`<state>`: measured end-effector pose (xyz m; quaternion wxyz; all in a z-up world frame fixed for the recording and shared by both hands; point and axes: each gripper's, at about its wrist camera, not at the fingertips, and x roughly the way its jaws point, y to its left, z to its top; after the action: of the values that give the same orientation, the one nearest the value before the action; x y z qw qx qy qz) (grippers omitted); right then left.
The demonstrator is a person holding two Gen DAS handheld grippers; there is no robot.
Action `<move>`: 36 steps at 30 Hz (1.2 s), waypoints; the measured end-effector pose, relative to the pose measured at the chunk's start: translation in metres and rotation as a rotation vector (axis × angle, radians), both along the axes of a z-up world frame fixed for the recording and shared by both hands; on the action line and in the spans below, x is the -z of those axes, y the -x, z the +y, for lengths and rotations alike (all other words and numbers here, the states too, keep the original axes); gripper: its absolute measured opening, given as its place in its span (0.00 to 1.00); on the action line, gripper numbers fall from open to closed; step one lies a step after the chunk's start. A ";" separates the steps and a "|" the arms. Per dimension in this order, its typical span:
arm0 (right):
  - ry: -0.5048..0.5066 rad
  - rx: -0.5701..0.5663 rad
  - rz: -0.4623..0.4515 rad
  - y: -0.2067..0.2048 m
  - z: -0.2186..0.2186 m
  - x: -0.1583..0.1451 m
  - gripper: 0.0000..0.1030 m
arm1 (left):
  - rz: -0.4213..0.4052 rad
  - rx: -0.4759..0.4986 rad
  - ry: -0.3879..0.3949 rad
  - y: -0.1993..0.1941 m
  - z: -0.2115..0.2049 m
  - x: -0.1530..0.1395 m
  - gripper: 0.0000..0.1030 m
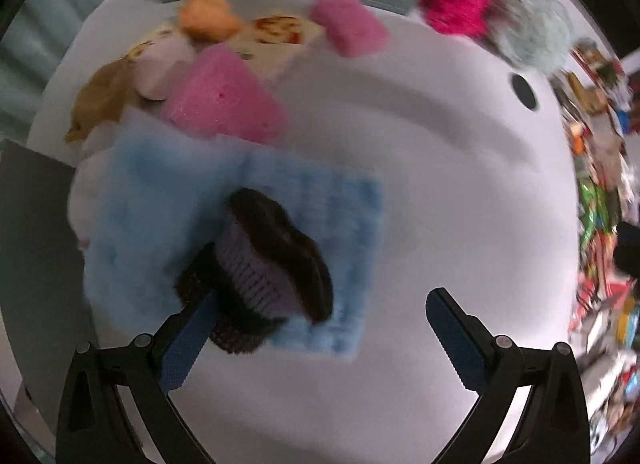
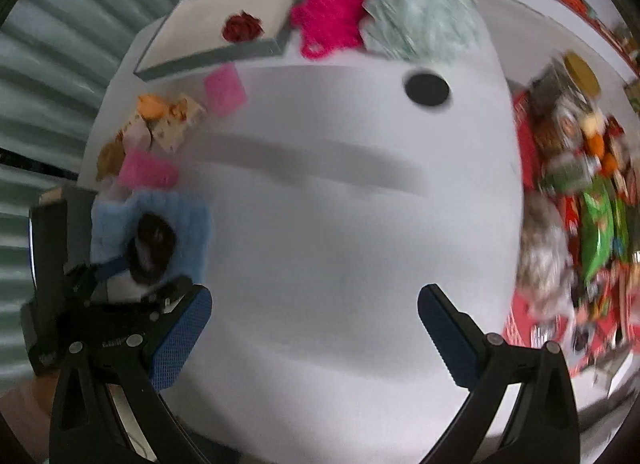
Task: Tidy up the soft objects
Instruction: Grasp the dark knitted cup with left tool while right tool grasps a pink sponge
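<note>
Left gripper stood spread wide, holding nothing, its left finger touching the dark knitted piece lying on the blue cloth; right gripper likewise agape; best centre jaws before closing.

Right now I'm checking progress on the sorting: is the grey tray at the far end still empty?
No, a dark red fluffy item already lies inside the grey tray.
</note>
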<state>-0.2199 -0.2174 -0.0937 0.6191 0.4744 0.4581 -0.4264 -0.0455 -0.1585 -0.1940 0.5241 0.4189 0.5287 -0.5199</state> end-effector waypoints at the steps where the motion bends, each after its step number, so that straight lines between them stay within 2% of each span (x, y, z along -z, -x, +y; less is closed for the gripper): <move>1: 0.011 -0.015 -0.009 -0.008 -0.013 0.002 1.00 | -0.011 -0.014 0.002 -0.003 -0.002 0.001 1.00; 6: 0.050 -0.118 -0.008 -0.055 -0.067 0.019 1.00 | -0.040 -0.098 0.005 -0.013 -0.009 0.009 1.00; 11: 0.054 -0.216 0.021 -0.104 -0.104 0.052 1.00 | -0.048 -0.166 0.014 -0.016 -0.015 0.011 1.00; 18: 0.096 -0.352 0.152 -0.150 -0.131 0.089 1.00 | -0.085 -0.214 0.005 -0.026 -0.028 0.018 1.00; 22: 0.089 -0.395 0.175 -0.167 -0.140 0.105 0.88 | -0.085 -0.231 -0.012 -0.036 -0.039 0.026 1.00; 25: 0.137 -0.407 0.173 -0.178 -0.145 0.103 0.82 | -0.067 -0.268 -0.021 -0.043 -0.044 0.031 1.00; 27: 0.156 -0.413 0.164 -0.183 -0.147 0.099 0.66 | -0.073 -0.259 -0.040 -0.043 -0.049 0.034 1.00; 28: 0.165 -0.424 0.154 -0.184 -0.147 0.095 0.45 | -0.085 -0.247 -0.048 -0.042 -0.052 0.036 1.00; 29: 0.157 -0.428 0.149 -0.184 -0.146 0.094 0.44 | -0.092 -0.232 -0.051 -0.040 -0.054 0.037 1.00; 30: 0.132 -0.426 0.141 -0.181 -0.145 0.095 0.44 | -0.102 -0.223 -0.050 -0.037 -0.058 0.037 0.92; 31: 0.123 -0.428 0.124 -0.176 -0.143 0.094 0.44 | -0.114 -0.213 -0.047 -0.036 -0.059 0.036 0.79; 32: 0.111 -0.415 0.110 -0.169 -0.139 0.093 0.44 | -0.116 -0.208 -0.046 -0.031 -0.057 0.036 0.78; 34: 0.087 -0.376 0.070 -0.151 -0.133 0.088 0.44 | -0.098 -0.228 -0.027 -0.036 -0.055 0.031 0.63; 35: 0.075 -0.358 0.056 -0.142 -0.129 0.086 0.44 | -0.087 -0.242 -0.026 -0.038 -0.054 0.028 0.62; 36: 0.066 -0.341 0.046 -0.131 -0.121 0.082 0.44 | -0.070 -0.260 -0.019 -0.041 -0.051 0.026 0.57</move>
<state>-0.0893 -0.3386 -0.1762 0.6869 0.3595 0.5319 -0.3407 -0.0042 -0.2099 -0.2195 0.6011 0.3696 0.5649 -0.4277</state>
